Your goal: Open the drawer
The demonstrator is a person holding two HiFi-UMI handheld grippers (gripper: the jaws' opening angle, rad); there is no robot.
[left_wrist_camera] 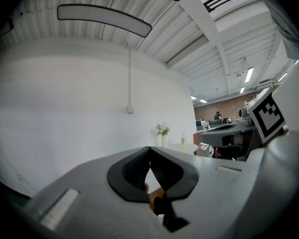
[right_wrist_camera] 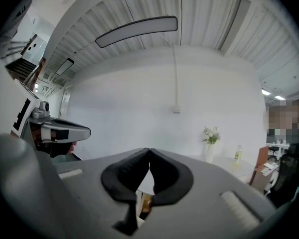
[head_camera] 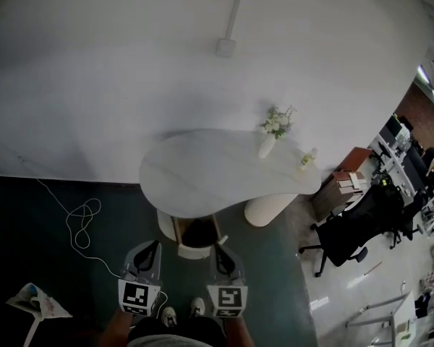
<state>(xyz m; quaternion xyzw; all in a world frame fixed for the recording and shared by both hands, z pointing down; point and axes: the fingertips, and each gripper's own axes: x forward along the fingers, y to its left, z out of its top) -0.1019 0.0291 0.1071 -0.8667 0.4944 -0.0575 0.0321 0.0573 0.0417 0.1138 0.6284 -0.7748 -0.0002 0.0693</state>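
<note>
In the head view a small white cabinet (head_camera: 194, 237) with a dark, wood-edged front stands under the near edge of the white curved table (head_camera: 202, 172); whether its drawer is pulled out I cannot tell. My left gripper (head_camera: 152, 246) and right gripper (head_camera: 218, 249) hover side by side just in front of it, pointing level toward it without touching. In the left gripper view the left gripper (left_wrist_camera: 149, 149) is shut, black pads meeting with nothing between them. The right gripper (right_wrist_camera: 149, 150) is likewise shut and empty. A sliver of wood colour (right_wrist_camera: 145, 201) shows below its pads.
A vase of white flowers (head_camera: 273, 130) and a small bottle (head_camera: 307, 160) stand on the table's right end, above a ribbed white pedestal (head_camera: 269, 210). A black office chair (head_camera: 354, 230) and desks lie to the right. A white cable (head_camera: 83, 223) loops on the dark floor at left.
</note>
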